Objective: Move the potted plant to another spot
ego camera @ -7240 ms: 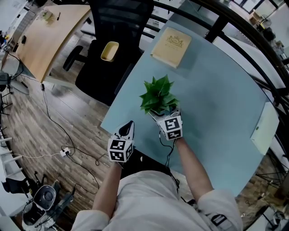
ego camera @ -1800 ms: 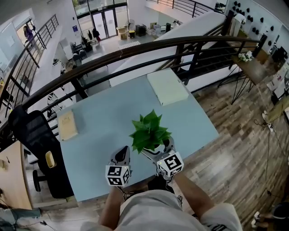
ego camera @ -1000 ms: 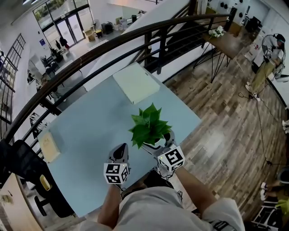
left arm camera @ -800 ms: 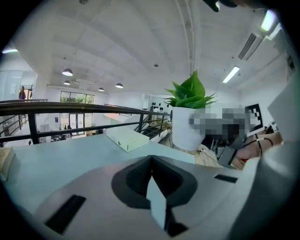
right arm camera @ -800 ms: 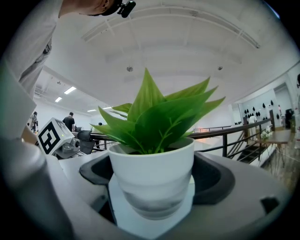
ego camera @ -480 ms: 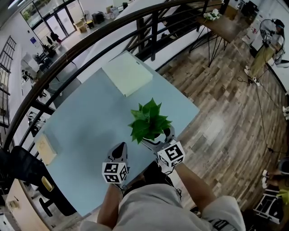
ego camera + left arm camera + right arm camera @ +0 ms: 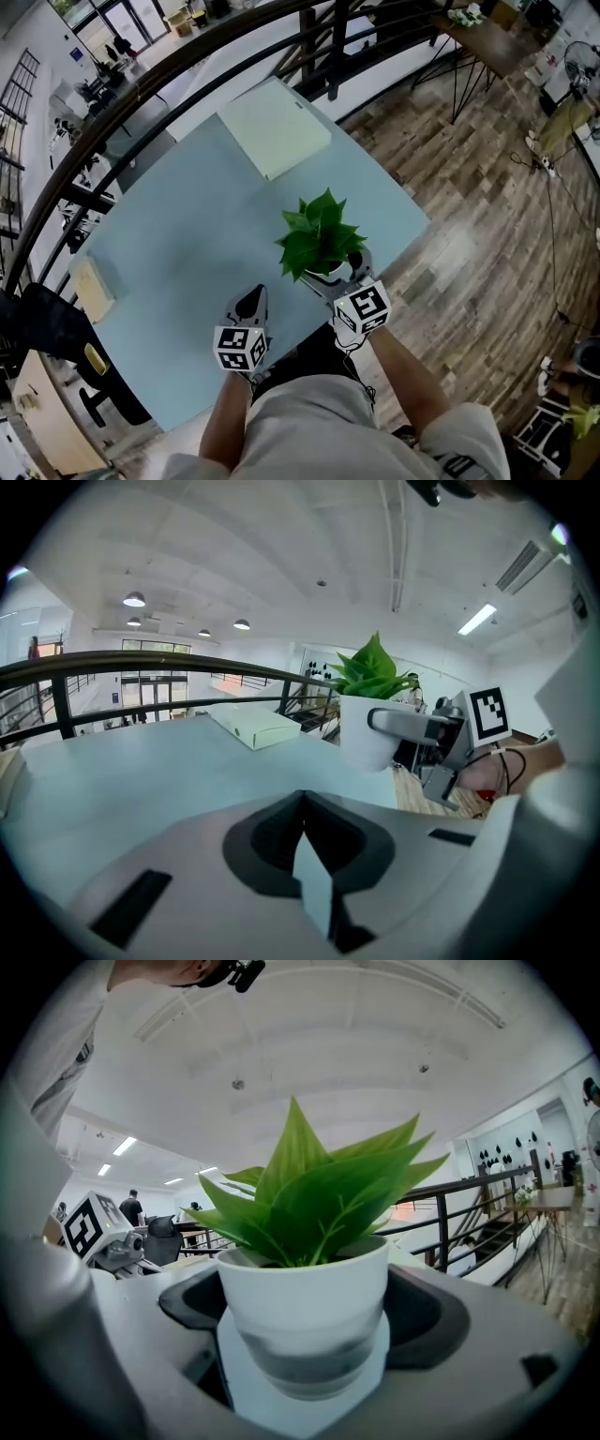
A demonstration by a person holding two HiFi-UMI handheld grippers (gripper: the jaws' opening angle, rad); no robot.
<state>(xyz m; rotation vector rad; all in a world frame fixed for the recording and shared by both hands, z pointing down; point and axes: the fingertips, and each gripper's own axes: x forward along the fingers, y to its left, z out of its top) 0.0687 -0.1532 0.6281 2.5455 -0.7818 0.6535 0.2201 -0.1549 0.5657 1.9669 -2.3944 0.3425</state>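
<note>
Fingers [image 7: 497, 1344] of the right gripper [image 7: 336, 277] clasp the white pot of the single potted plant [image 7: 321, 234] at the table's [image 7: 187, 244] near edge. The left gripper [image 7: 253, 302], pinched together, holds nothing. Mid-transfer, apparently; next comes a level set-down clear of one pale box [image 7: 274, 127] and one tan book [image 7: 91, 289].

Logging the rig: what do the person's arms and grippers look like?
The left gripper and right gripper are pale grey with dark recesses round the jaws, each carrying a white cube with black square markers. A thin dark cable trails from the right one. Forearms bare; light short-sleeved shirt.
</note>
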